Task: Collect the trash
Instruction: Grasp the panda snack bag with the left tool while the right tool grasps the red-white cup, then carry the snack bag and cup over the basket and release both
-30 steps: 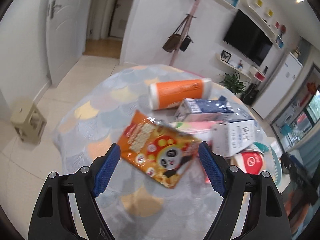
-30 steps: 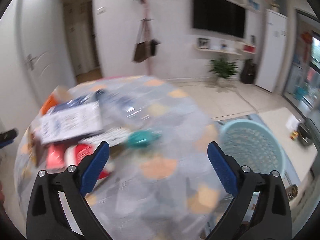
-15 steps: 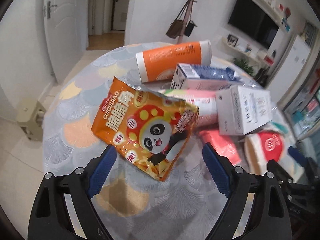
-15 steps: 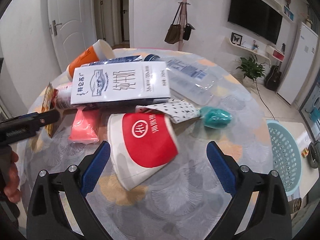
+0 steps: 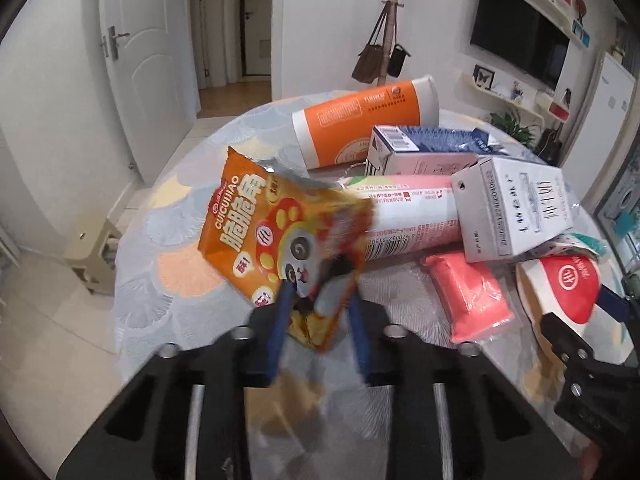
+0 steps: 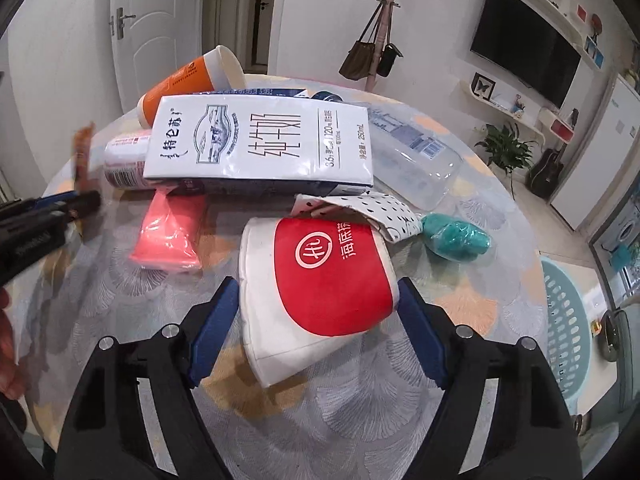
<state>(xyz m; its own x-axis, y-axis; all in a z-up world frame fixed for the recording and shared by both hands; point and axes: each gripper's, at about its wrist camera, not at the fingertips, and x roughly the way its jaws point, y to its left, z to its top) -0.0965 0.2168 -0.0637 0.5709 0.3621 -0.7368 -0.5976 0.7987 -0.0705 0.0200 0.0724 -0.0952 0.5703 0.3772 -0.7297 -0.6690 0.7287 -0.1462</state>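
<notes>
My left gripper (image 5: 320, 312) is shut on the lower corner of an orange snack bag (image 5: 272, 232), which is lifted and crumpled. My right gripper (image 6: 316, 300) is open, its blue pads on either side of a red-and-white paper cup (image 6: 316, 284) lying on its side; the cup also shows in the left wrist view (image 5: 560, 288). The left gripper also shows at the left edge of the right wrist view (image 6: 76, 206).
On the round patterned table (image 6: 460, 320) lie a white milk carton (image 6: 260, 144), an orange cup (image 5: 360, 120), a pink tube (image 5: 408, 216), a pink packet (image 6: 168, 232), a clear bottle (image 6: 412, 160) and a teal wad (image 6: 456, 240). A light-blue basket (image 6: 568, 320) stands on the floor, right.
My left gripper has closed on the snack bag's corner and lifted it. My right gripper has moved in around the red-and-white cup.
</notes>
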